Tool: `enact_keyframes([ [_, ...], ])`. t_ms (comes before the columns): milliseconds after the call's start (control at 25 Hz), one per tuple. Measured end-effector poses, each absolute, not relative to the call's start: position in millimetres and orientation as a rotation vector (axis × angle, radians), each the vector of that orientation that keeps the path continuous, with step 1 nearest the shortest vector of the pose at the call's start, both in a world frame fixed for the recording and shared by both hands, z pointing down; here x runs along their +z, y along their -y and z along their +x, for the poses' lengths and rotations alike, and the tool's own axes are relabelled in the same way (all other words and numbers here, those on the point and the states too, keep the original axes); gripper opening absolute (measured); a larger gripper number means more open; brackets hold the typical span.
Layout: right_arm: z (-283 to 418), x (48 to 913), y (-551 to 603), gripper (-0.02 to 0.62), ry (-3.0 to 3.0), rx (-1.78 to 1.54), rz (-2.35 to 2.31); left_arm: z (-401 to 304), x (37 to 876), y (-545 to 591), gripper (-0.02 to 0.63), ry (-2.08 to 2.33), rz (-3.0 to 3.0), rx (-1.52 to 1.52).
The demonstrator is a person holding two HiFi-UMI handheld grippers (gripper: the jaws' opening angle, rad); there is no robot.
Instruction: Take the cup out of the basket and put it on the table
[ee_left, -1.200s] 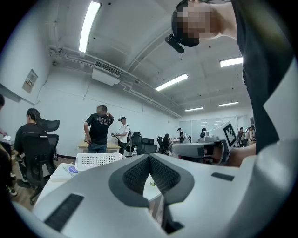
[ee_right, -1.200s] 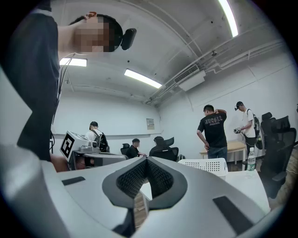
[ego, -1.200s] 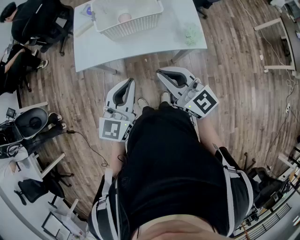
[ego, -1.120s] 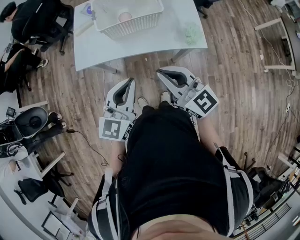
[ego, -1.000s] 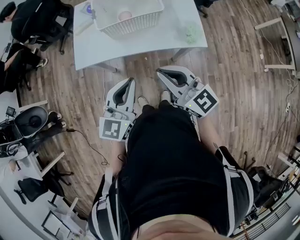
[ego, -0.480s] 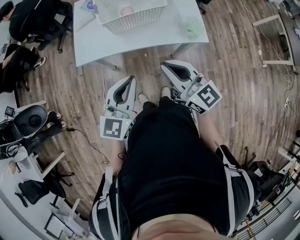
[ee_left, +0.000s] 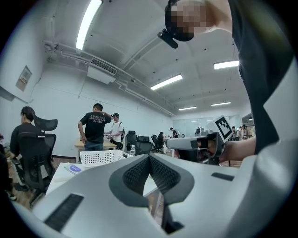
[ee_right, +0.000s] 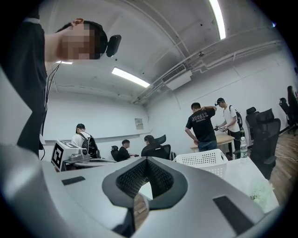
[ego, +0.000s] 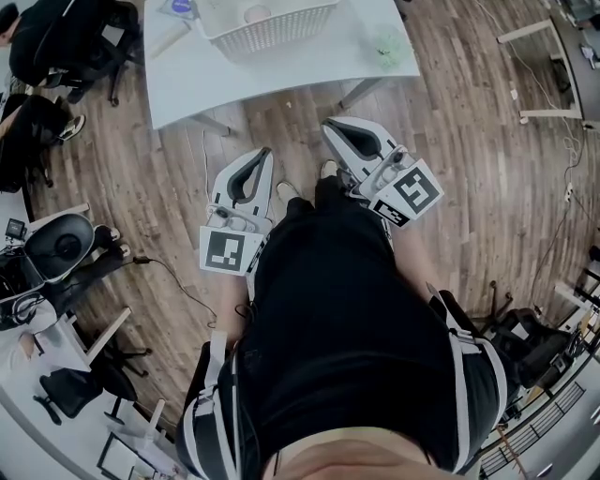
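The white basket (ego: 267,21) stands on the pale table (ego: 281,70) at the top of the head view, with a pale round cup (ego: 255,13) inside it. My left gripper (ego: 262,154) and right gripper (ego: 329,125) are held over the wooden floor short of the table, both pointing toward it. Both are shut with nothing between the jaws. In the left gripper view the shut jaws (ee_left: 149,157) point past the basket (ee_left: 100,157). The right gripper view shows its shut jaws (ee_right: 147,160) left of the basket (ee_right: 203,159). The cup is hidden in both gripper views.
A green crumpled thing (ego: 389,42) lies on the table's right part, and a blue round item (ego: 181,6) near its left corner. People stand by a desk (ee_right: 226,139) behind the table. Office chairs (ego: 89,47) and seated people are at the left.
Both grippers have drifted a little toward the table, the right one more, and the table has slid up in the head view. Both stay shut and empty.
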State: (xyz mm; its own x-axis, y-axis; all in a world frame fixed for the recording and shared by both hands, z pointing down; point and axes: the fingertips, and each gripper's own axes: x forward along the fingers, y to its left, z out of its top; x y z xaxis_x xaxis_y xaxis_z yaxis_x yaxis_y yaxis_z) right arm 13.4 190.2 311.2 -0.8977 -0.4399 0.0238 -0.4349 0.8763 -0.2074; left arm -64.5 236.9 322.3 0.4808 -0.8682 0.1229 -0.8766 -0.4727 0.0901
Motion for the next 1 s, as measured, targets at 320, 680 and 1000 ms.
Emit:
enact_keyframes([
  [320,5.3,310.4,-172.3,0.018,-3.037,-0.274,-0.697,-66.5,315.7,-218.9,0.02,1.525,2.603,0.078],
  [680,2.4,310.4,-122.5,0.018,-3.04,-0.252,-0.636,-64.8,310.8,-171.4,0.02,1.563,2.573,0.04],
  [1000,6.5,310.1,-73.3,0.018,-3.049,-0.251,-0.603,-61.7,306.8,-122.9,0.02,1.606,2.553,0.042],
])
